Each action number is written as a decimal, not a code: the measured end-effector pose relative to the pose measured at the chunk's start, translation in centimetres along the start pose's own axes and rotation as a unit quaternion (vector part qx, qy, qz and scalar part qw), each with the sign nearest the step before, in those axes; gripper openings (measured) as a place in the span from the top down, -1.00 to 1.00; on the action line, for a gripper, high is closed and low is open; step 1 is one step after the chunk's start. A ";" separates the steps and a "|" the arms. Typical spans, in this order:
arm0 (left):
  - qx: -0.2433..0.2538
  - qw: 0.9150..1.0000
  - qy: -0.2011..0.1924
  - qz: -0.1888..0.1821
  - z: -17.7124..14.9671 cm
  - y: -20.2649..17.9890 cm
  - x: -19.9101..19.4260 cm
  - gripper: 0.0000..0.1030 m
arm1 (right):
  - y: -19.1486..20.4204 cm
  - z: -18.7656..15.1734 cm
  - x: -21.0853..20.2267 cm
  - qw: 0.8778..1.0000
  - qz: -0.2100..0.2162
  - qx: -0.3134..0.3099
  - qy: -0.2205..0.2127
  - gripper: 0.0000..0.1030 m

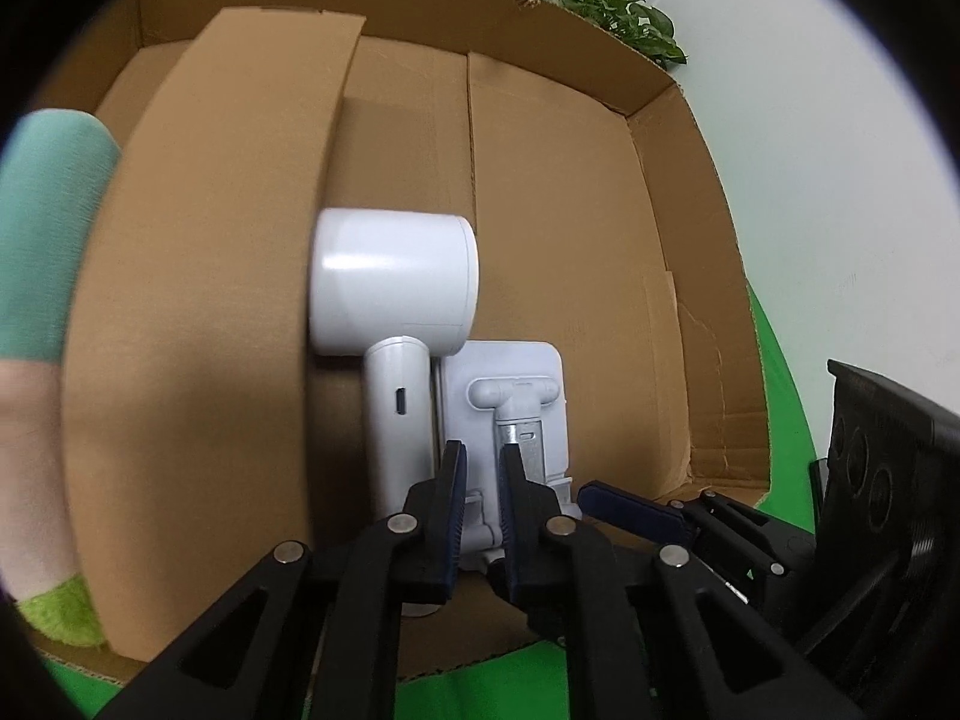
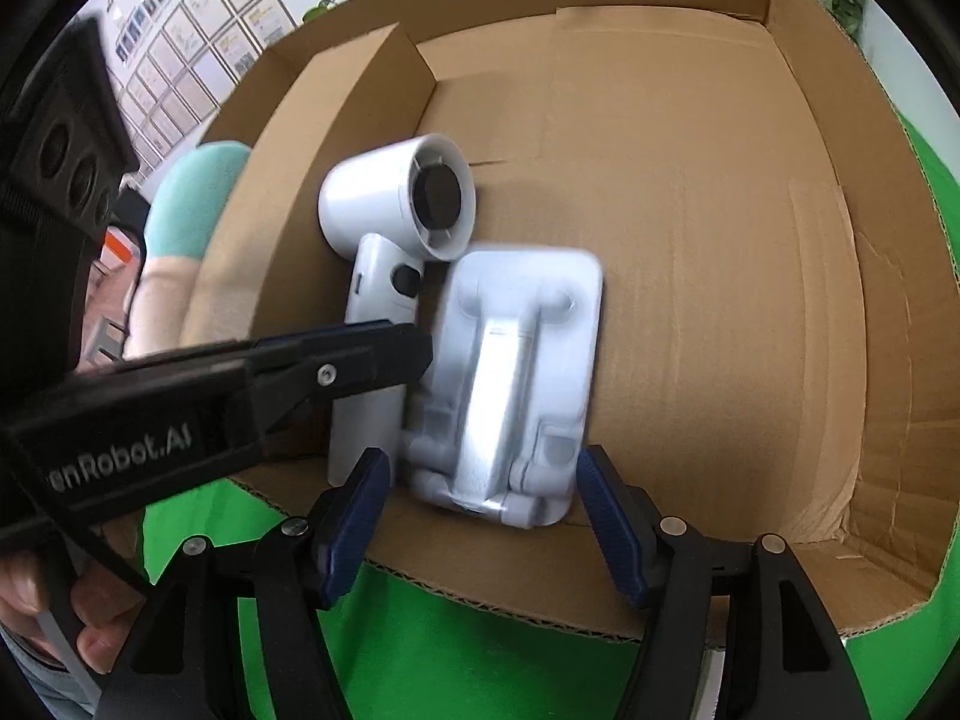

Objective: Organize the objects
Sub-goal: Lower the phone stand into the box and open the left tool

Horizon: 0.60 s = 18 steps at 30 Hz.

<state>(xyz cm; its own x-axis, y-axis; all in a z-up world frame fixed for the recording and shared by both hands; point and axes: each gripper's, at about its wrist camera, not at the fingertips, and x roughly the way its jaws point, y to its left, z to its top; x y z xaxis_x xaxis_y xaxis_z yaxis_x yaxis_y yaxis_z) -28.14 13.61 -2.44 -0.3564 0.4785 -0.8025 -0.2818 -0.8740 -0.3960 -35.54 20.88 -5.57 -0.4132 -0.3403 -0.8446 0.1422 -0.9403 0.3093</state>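
Note:
An open cardboard box (image 1: 678,360) (image 2: 690,240) holds a white hand-held fan (image 1: 390,282) (image 2: 384,192) lying on its floor. A white folding phone stand (image 1: 528,372) (image 2: 516,348) lies beside the fan on the right. My left gripper (image 1: 481,468) (image 2: 420,348) is shut, with only a narrow slit between its fingers. It points down at the seam between the fan's handle and the stand's left edge, and I cannot tell if it pinches anything. My right gripper (image 2: 483,480) is open and straddles the stand's near end. One of its fingers (image 1: 630,510) shows in the left wrist view.
A raised box flap (image 1: 198,300) stands left of the fan. Beyond it is a person's arm in a teal sleeve (image 1: 42,228) (image 2: 192,204). Green cloth (image 1: 786,420) (image 2: 450,660) lies under the box. A leafy plant (image 1: 612,6) sits behind it.

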 end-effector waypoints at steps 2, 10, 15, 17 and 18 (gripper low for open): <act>0.004 1.000 -0.006 0.005 -0.2 0.2 -0.7 0.81 | -0.1 0.2 -0.2 1.000 0.016 0.009 -0.003 -0.25; 0.013 0.999 -0.039 0.024 -1.4 0.7 -3.8 0.81 | 0.7 0.8 0.5 1.000 0.001 0.010 -0.007 -0.08; 0.027 0.996 -0.068 0.051 -2.3 0.8 -5.7 0.81 | 0.6 0.8 0.7 1.000 -0.002 0.010 -0.012 -0.08; 0.034 0.992 -0.100 0.068 -2.8 0.6 -7.1 0.80 | 0.7 0.6 -0.1 0.999 -0.018 0.012 -0.029 -0.18; 0.040 0.990 -0.113 0.072 -3.1 0.4 -7.7 0.76 | 0.6 0.2 -0.8 0.999 -0.023 0.010 -0.039 -0.39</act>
<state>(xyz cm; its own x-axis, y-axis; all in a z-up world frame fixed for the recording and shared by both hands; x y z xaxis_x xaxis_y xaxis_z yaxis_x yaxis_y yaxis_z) -22.71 9.25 2.20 -0.5856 0.3640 -0.7243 -0.2800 -0.9293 -0.2407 -35.28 20.59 -4.62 -0.4877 -0.2941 -0.8220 0.1029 -0.9543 0.2804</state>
